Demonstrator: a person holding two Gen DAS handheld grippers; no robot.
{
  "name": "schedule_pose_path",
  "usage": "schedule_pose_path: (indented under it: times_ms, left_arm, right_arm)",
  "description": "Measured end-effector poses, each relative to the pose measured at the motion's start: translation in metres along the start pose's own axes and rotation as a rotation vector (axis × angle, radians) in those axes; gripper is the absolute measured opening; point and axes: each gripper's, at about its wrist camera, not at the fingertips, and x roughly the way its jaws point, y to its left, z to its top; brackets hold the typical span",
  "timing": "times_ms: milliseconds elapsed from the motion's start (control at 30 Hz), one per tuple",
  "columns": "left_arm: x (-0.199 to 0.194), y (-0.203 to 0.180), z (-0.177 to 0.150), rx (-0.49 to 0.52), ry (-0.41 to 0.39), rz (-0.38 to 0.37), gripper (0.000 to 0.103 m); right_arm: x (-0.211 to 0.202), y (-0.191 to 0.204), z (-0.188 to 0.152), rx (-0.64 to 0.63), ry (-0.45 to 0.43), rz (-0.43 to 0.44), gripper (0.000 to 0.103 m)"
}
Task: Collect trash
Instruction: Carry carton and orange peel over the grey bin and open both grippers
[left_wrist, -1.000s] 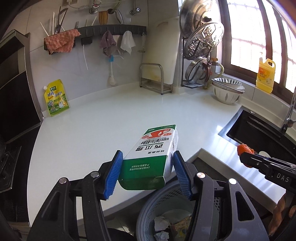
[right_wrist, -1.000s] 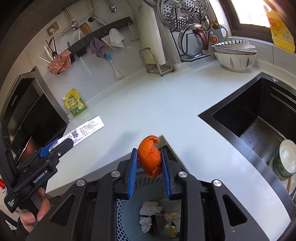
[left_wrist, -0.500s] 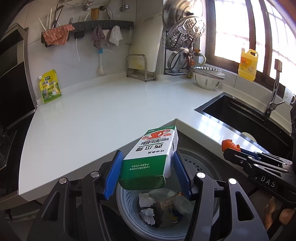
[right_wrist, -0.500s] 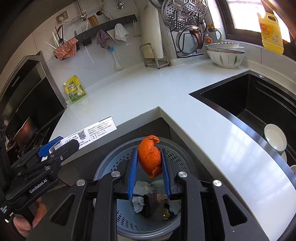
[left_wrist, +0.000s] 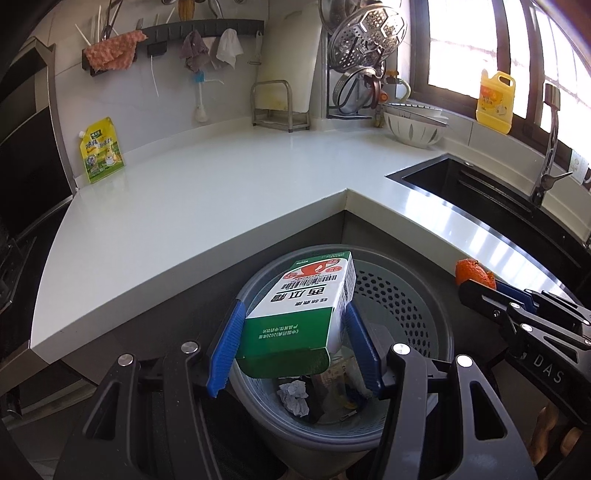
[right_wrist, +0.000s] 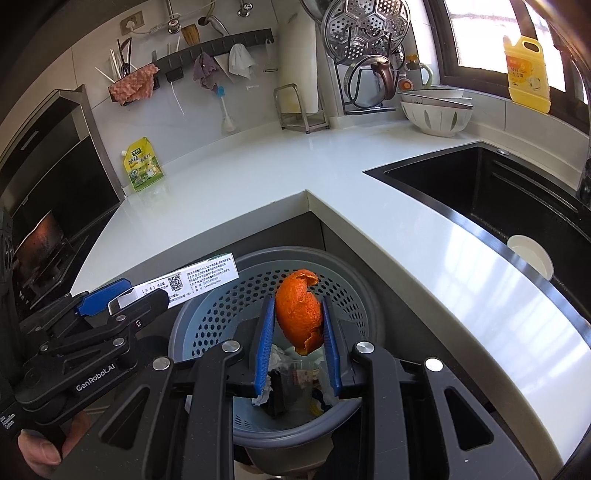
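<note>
At the far left, a yellow-green stand-up pouch (left_wrist: 100, 150) leans against the pale wall at the back of the white stone counter (left_wrist: 207, 206), below a dark wall rail hung with a pink cloth (left_wrist: 112, 55)

Moving right, the left gripper (left_wrist: 293, 345) has its blue-padded jaws spread about as wide as the green-and-white cardboard carton (left_wrist: 301, 308) between them; the pads sit at the carton's two sides, gripping it near its green lower end. The carton tilts away from the camera, barcode side up, and hangs directly over the round grey perforated waste basket (left_wrist: 406, 295). The basket stands on the floor in the inner corner of the counter and holds crumpled white paper (left_wrist: 293, 397) and other scraps

Next, in the right wrist view, the right gripper (right_wrist: 298, 341) has its jaws drawn narrow, clamped on a curled piece of orange peel (right_wrist: 299, 317). The peel stands upright between the blue pads (right_wrist: 266, 339), its torn tip rising above them, and it too is above the basket's opening, just beside the carton

Further right, a stack of white patterned bowls (left_wrist: 413, 125) sits by a metal lid rack (left_wrist: 360, 59), then comes the black sink (right_wrist: 498, 195) with a white dish (right_wrist: 530, 254) inside, and a yellow detergent jug (left_wrist: 495, 101) on the window sill
</note>
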Motion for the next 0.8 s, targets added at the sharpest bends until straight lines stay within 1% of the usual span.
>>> schedule_pose_path:
  times_ms: [400,700,733,800]
  left_arm:
    - [0.020,-0.004,-0.011,-0.012,0.060,0.011,0.055]
    - [0.035,0.001,-0.010,-0.033,0.088,0.016,0.056]
    - [0.036,0.002,-0.010,-0.035,0.090,0.016,0.057]
    - [0.036,0.002,-0.010,-0.038,0.092,0.017,0.058]
  right_arm:
    - [0.021,0.002,-0.011,-0.039,0.033,-0.017,0.024]
    - [0.040,0.004,-0.010,-0.059,0.061,-0.001,0.025]
    - [0.040,0.003,-0.010,-0.059,0.058,-0.001,0.025]
    - [0.039,0.002,-0.009,-0.051,0.051,0.002,0.029]
